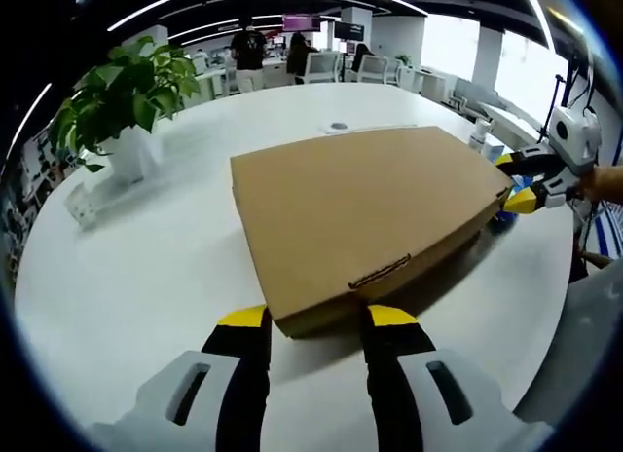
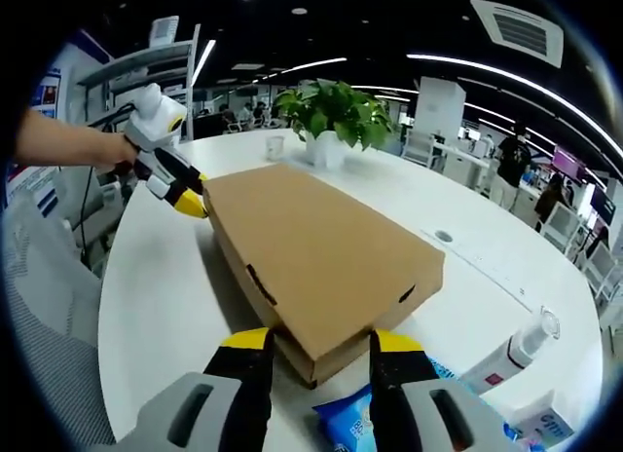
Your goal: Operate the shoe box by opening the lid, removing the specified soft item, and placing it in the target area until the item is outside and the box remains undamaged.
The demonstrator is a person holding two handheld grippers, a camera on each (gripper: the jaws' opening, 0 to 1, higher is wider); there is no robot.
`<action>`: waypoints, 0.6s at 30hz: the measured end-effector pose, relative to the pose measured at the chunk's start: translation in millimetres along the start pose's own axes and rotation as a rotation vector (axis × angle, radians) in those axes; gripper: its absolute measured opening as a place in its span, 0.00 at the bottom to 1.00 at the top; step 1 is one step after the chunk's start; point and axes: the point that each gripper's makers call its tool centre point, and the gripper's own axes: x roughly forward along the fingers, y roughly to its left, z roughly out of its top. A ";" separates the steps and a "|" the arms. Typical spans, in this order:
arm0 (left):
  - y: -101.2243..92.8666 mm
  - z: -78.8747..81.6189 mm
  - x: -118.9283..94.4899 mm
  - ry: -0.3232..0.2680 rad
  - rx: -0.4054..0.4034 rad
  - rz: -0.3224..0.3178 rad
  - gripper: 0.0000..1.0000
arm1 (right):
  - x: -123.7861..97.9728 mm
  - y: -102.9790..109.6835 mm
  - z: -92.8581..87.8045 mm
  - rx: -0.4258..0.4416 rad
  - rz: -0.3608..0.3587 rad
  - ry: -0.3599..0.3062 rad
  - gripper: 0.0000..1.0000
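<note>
A closed brown cardboard box [image 1: 365, 213] lies flat on the round white table [image 1: 136, 277], its lid down. My left gripper [image 1: 316, 319] stands open at the near corner, its yellow-tipped jaws on either side of that corner. My right gripper [image 1: 521, 184] reaches in at the box's far right corner, jaws apart around the edge. In the right gripper view the box [image 2: 321, 243] runs away from me and my right gripper [image 2: 319, 341] is open astride its near corner. A hand holds the left gripper [image 2: 180, 194] at the far left corner.
A potted green plant [image 1: 127, 96] [image 2: 331, 116] stands on the table beyond the box. A blue packet [image 2: 346, 423] and a white bottle [image 2: 516, 355] lie beside my right gripper. A small white cup [image 2: 274, 145] sits near the plant. Chairs and people are in the background.
</note>
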 end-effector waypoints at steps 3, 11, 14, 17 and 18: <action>-0.1 -0.2 -0.1 -0.003 0.000 0.000 0.37 | 0.4 -0.2 -0.2 -0.001 -0.002 0.001 0.37; 0.4 0.6 0.3 -0.003 0.001 -0.001 0.37 | 0.9 -0.4 0.4 0.000 -0.004 0.004 0.37; 0.3 0.9 0.6 -0.003 0.002 -0.001 0.37 | 1.5 -1.2 0.5 0.004 -0.006 0.005 0.37; 0.5 1.0 0.7 -0.003 0.002 -0.002 0.37 | 1.1 -0.9 0.2 0.005 -0.007 0.006 0.37; 0.6 1.1 0.8 -0.003 0.002 -0.001 0.37 | 0.8 -0.9 0.1 0.006 -0.008 0.007 0.37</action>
